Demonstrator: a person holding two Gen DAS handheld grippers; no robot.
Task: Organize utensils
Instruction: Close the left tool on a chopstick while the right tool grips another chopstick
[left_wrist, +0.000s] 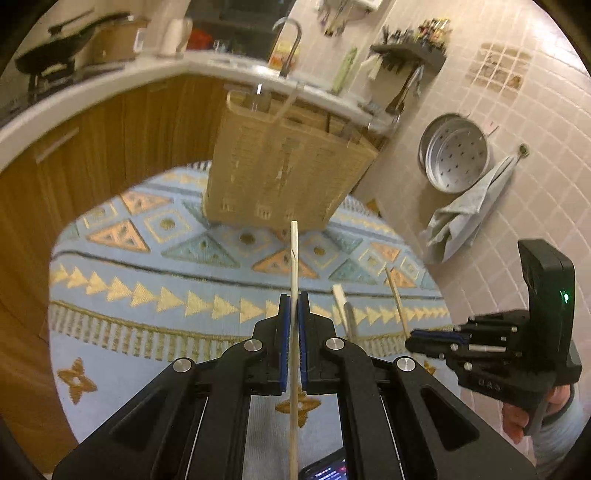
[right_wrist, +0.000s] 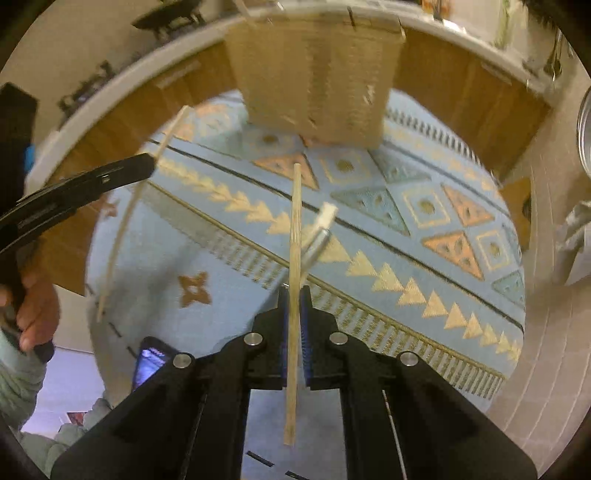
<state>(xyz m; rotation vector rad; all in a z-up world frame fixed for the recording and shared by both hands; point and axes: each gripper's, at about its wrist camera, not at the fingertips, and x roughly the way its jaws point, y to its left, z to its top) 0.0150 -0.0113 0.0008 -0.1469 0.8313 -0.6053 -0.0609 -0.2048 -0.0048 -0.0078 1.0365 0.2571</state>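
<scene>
A blue rug with triangles covers the table; a black pan sits on the stove; a round metal tray with holes hangs on the tiled wall, beside a grey cloth; a phone glows.

A pale blue cloth patterned with yellow, orange and teal triangles covers the surface; a tan woven basket stands at the far side, and pale wooden chopsticks sit between black, blue-padded jaws.
</scene>
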